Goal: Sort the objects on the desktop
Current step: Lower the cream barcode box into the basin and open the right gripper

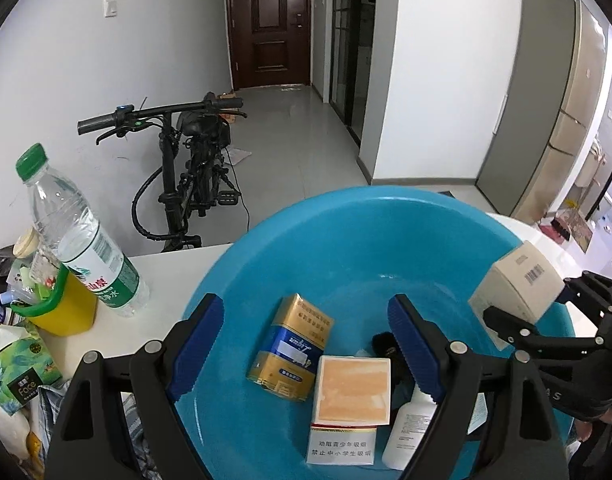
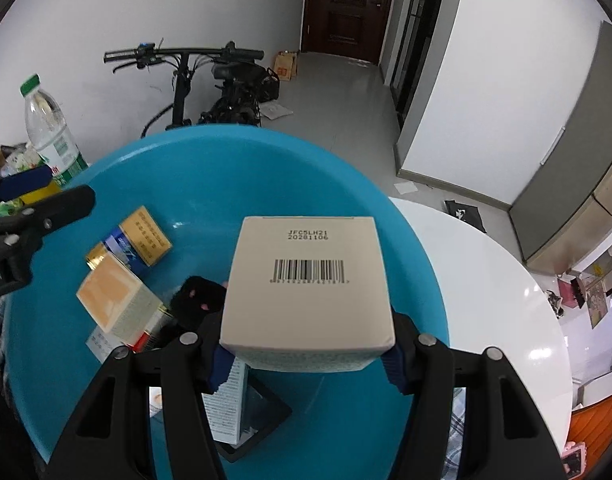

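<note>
Blue basin (image 2: 346, 168) on the worktop (image 2: 486, 280) already holds sorted packs, so we carry the beige box (image 2: 306, 280) above it, clamped in our right hand-held gripper (image 2: 306, 364); our left hand-held gripper (image 1: 306, 348) hovers wide open, empty.

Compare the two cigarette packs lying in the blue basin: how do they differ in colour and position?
The gold-and-blue cigarette pack has a gold body with a blue band; the orange-and-white cigarette pack has a pale orange panel over a white warning strip. In the left wrist view, the gold-and-blue one lies further into the blue basin, while the orange-and-white one sits nearer and overlaps its corner. Both lie flat, ungripped.
</note>
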